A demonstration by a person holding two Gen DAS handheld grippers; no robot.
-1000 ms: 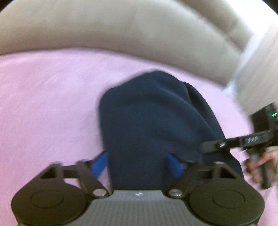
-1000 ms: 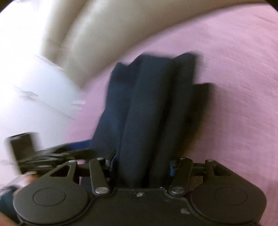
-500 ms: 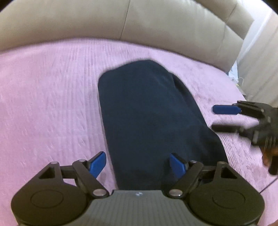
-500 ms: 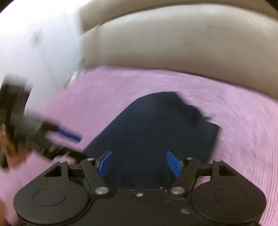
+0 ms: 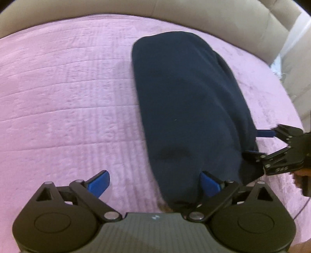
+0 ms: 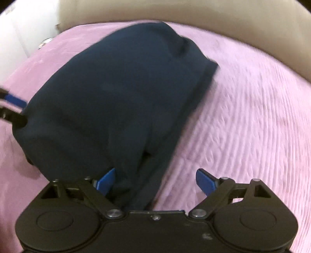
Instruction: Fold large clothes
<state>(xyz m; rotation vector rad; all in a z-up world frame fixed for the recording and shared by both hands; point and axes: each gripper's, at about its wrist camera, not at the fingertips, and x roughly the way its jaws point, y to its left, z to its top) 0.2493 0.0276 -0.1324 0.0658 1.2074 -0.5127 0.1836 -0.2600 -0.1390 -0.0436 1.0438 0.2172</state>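
Navy fabric, a folded garment [image 5: 186,109], lies as a long, rounded bundle on a pink quilted bedspread [image 5: 64,93], its far end close to a beige padded headboard [image 5: 194,13] that curves along the top of both views. The left claw [image 5: 154,182] stands with its blue pads wide apart, having just been opening; the left pad hangs over bare bedspread and the right pad lies against the near left edge of the garment, so the corner of the bundle sits between the jaws without being pinched. The right claw [image 6: 155,180] is likewise spread wide, having just been opening; its left pad touches or overlaps the near right edge of the garment, its right pad is over the bedspread, and no cloth is clamped. In the left wrist view the right claw enters from the right border, one blue finger just beside the garment's right side and part of a hand [image 5: 300,175] visible behind it. In the right wrist view the left claw shows only as a blurred blue finger at the left border, at the garment's edge. Some layered folds show along the garment's right side.
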